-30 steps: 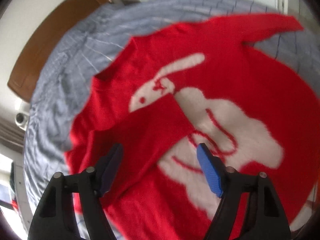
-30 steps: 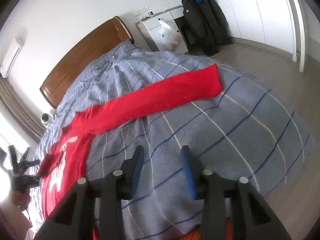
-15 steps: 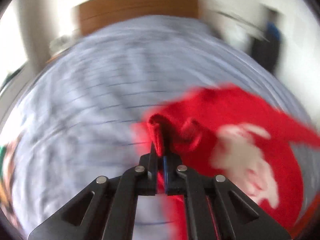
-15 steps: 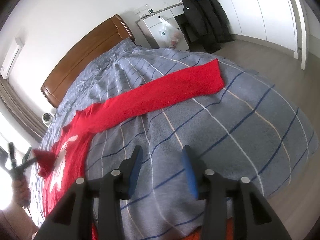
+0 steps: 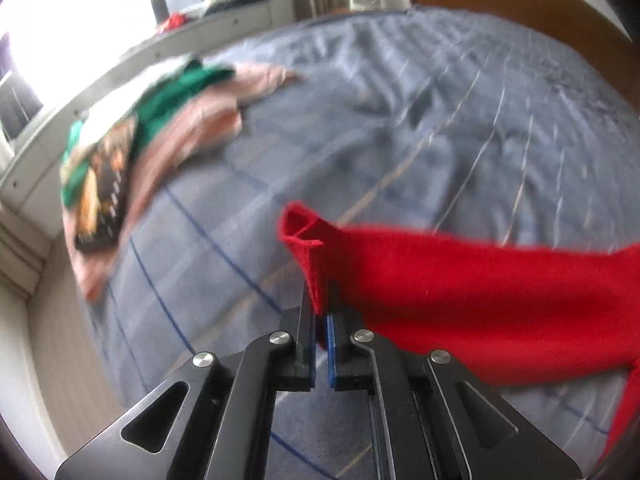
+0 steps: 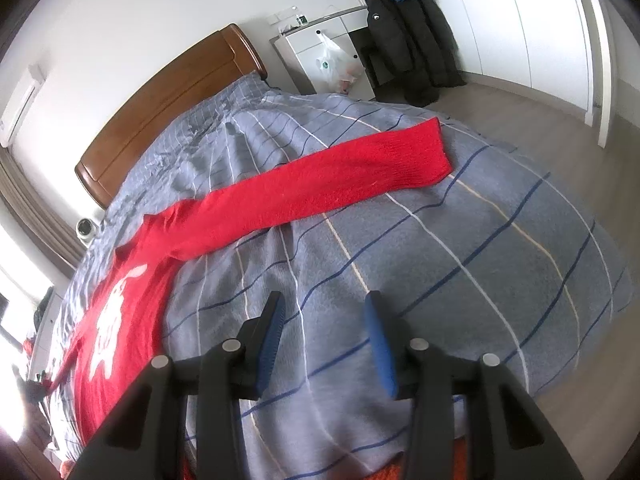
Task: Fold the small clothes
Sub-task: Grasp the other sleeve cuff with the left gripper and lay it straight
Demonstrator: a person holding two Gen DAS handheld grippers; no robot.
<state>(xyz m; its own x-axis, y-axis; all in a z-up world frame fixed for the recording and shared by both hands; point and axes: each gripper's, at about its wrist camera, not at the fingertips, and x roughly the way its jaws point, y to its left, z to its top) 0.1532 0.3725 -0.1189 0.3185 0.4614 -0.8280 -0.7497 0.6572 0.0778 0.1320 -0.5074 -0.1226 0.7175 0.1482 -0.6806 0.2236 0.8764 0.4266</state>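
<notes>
Both grippers look the same: the left gripper and right gripper have black angular linkage arms, round silver pivot screws and triangular cutouts, with blue pads lining the fingers.

Sweater flat on bedspread, one sleeve stretched rightward toward the bed's edge; headboard behind; heap of clothes at far left.

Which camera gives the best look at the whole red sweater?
The right wrist view: the red sweater lies spread on the bed, one sleeve stretched out. The left wrist view shows only a blurred sleeve end pinched in the left claw.
</notes>
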